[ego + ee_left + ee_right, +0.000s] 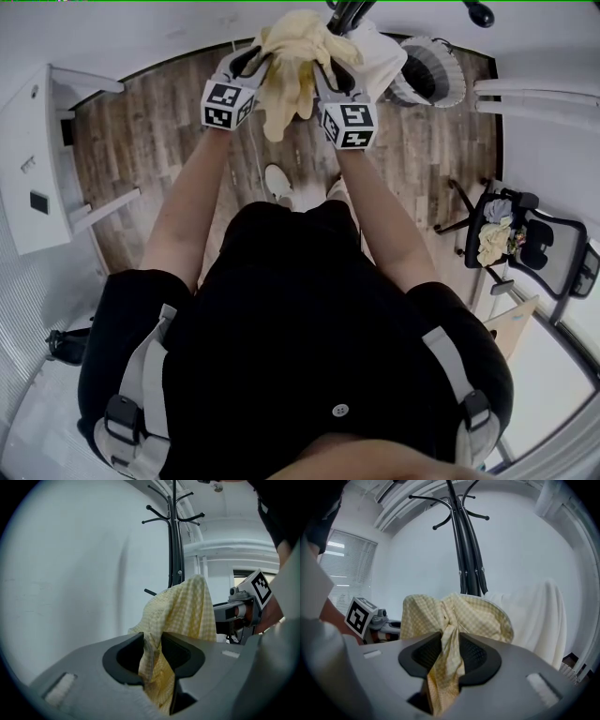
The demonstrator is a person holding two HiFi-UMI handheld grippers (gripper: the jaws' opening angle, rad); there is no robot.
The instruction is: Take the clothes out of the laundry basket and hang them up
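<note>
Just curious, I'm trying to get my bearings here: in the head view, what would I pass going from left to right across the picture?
White desk → left gripper → yellow checked garment → right gripper → laundry basket → office chair.
</note>
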